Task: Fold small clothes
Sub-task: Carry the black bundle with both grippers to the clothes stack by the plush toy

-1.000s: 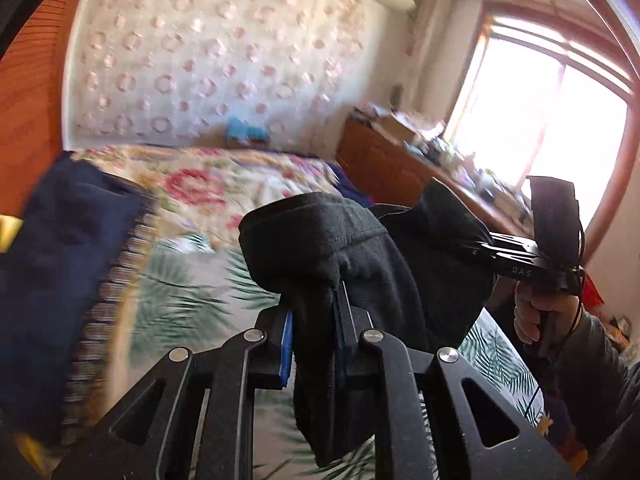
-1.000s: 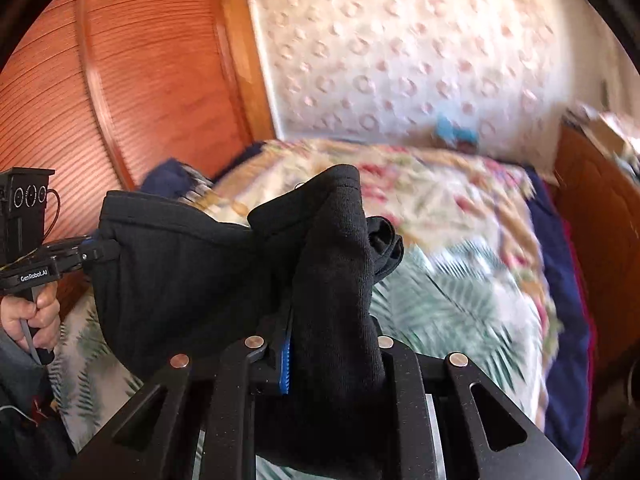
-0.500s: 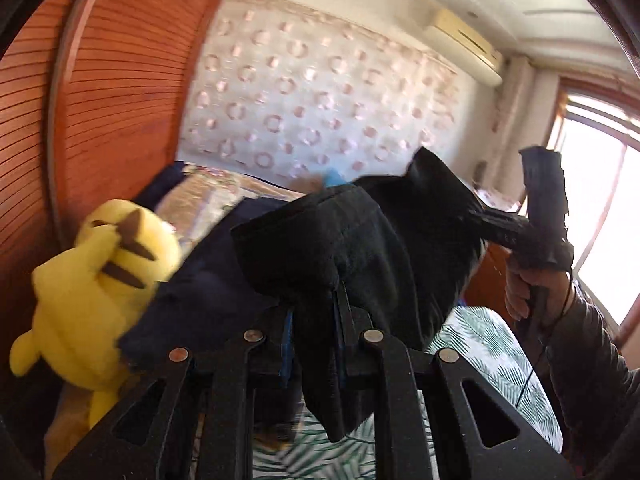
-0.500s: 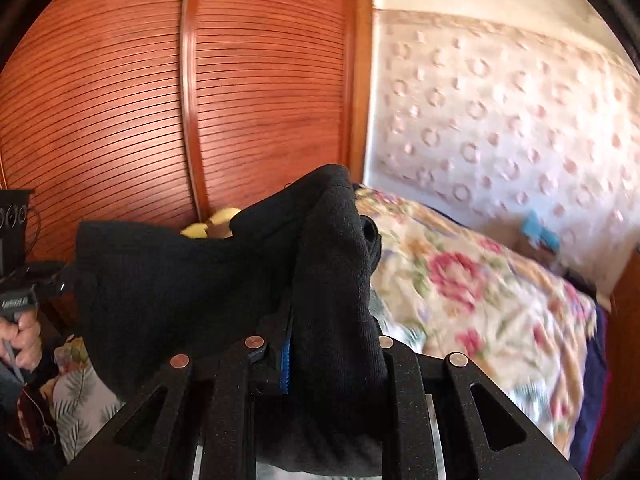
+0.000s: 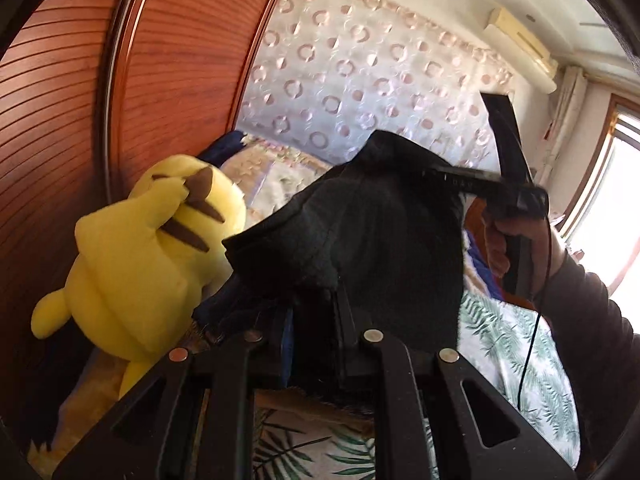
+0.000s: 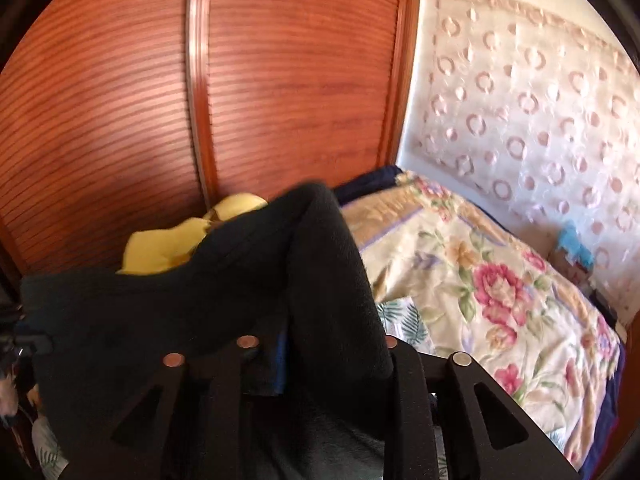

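A small black fleece garment (image 5: 360, 240) hangs in the air between my two grippers, above the bed. My left gripper (image 5: 312, 320) is shut on one edge of it; the cloth drapes over its fingers. My right gripper (image 6: 288, 344) is shut on the other edge, and it also shows in the left wrist view (image 5: 452, 176) at the upper right, held in a hand. The garment (image 6: 224, 300) fills the lower left of the right wrist view and hides both grippers' fingertips.
A yellow plush toy (image 5: 148, 252) lies at the left by the wooden slatted wardrobe (image 5: 100, 120). The bed has a floral and palm-leaf cover (image 6: 480, 280). A dark blue cloth (image 6: 368, 180) lies by the patterned wall (image 5: 360, 72). A window (image 5: 616, 184) is at the right.
Both grippers have swung left with the garment, from facing the bed and window to facing the wardrobe and plush toy. The grip on the garment is unchanged.
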`<state>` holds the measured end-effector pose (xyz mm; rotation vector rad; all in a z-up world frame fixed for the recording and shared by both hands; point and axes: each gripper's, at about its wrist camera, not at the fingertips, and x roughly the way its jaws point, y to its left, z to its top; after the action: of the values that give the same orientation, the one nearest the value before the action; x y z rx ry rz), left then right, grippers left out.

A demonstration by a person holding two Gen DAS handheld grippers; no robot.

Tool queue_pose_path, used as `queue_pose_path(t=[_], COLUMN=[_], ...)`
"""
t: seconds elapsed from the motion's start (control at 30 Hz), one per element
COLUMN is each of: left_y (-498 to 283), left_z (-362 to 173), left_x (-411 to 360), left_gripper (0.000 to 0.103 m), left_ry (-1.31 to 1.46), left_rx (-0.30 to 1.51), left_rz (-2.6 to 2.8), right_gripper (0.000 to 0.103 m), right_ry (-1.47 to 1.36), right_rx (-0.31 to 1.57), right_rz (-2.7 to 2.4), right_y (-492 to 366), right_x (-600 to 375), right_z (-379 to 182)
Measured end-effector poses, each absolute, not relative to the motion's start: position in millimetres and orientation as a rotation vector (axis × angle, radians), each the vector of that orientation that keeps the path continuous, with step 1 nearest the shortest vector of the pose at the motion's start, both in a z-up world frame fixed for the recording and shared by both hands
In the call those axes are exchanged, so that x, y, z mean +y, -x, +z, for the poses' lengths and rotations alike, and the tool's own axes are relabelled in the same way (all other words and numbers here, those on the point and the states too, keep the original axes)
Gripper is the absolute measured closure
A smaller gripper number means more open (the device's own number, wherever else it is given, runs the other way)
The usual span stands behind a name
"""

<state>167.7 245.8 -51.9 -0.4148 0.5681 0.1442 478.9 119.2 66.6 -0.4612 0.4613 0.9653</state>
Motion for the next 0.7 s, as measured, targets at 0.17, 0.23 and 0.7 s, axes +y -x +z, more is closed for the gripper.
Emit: queue_pose_path(t=[0.17, 0.23, 0.7], left_y=[-168.1, -167.3, -147.8], left_z=[-57.3, -56.9, -30.7], left_x=[243.7, 242.6, 227.0], left_gripper=[0.086, 0.086, 0.06], left_ry=[0.383, 0.369, 0.26], left_rx=[0.58, 0.584, 0.566], left_rz=[0.16, 0.165, 0.247], right_gripper=[0.041, 0.041, 0.038], right_ry=[0.388, 0.364, 0.347], right_rx=[0.429, 0.373, 0.449], right_rz=[0.854, 0.853, 0.89], right_y=[-493.9, -477.7, -493.5], right_x=[118.7, 115.7, 128.2], right_z=[79.2, 83.8, 32.6])
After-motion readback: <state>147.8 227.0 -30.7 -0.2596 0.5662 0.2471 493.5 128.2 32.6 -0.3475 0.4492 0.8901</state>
